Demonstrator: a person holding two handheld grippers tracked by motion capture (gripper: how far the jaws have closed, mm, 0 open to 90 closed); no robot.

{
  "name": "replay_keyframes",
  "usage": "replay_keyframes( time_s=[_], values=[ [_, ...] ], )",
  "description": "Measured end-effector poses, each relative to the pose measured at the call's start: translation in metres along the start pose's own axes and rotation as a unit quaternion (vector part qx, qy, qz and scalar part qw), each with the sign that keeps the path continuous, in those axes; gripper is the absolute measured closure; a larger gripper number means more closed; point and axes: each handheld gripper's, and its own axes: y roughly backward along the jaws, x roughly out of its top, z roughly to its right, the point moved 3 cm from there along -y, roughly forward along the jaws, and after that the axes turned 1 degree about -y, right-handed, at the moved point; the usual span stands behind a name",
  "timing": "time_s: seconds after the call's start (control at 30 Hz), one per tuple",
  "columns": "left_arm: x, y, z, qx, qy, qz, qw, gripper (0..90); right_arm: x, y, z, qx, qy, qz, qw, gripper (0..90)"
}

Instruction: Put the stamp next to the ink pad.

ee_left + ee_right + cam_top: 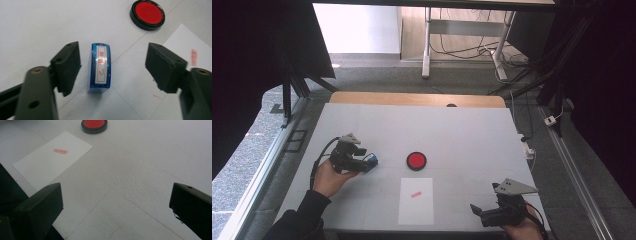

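The white surface (472,130) gave you open room from 12 to 3 o'clock of centre; its near edge ran just beside your right tool (484,212), which hung wide and empty at 5 o'clock. The paper sheet (416,201), bearing a red imprint (416,194), lay at 6 o'clock, the red ink pad (416,160) at centre. At 9 o'clock your left tool (112,67) stood wide around the blue stamp (100,67), its pads (68,63) apart from it. Withdrawing askew could have clipped and toppled the stamp.
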Motion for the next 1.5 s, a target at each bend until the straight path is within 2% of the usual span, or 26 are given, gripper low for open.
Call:
replay_keyframes(
  time_s=[0.23, 0.33, 0.47, 0.6, 1.0, 1.5],
  values=[
    [0.003, 0.012, 0.005, 0.009, -0.002, 0.018, 0.9998, 10.4, 0.000, 0.001, 0.000, 0.002, -0.003, 0.005, 1.0000, 0.0],
    [0.003, 0.018, 0.010, 0.001, -0.001, 0.027, 0.9996, 8.6, 0.000, 0.001, 0.001, 0.002, -0.005, 0.005, 1.0000, 0.0],
    [-0.001, 0.024, 0.017, -0.006, -0.005, 0.030, 0.9995, 6.8, 0.000, 0.001, 0.001, 0.004, -0.006, 0.005, 1.0000, 0.0],
    [-0.002, 0.031, 0.022, -0.014, 0.003, 0.043, 0.9990, 5.6, 0.000, 0.001, 0.000, 0.004, -0.004, 0.004, 1.0000, 0.0],
    [-0.014, 0.054, 0.030, -0.021, 0.014, 0.078, 0.9966, 2.1, 0.000, 0.001, 0.001, 0.010, -0.008, 0.002, 0.9999, 0.0],
    [-0.037, 0.078, 0.040, -0.013, 0.016, 0.101, 0.9946, 0.3, 0.000, 0.000, 0.002, 0.011, -0.012, -0.001, 0.9999, 0.0]
  ],
)
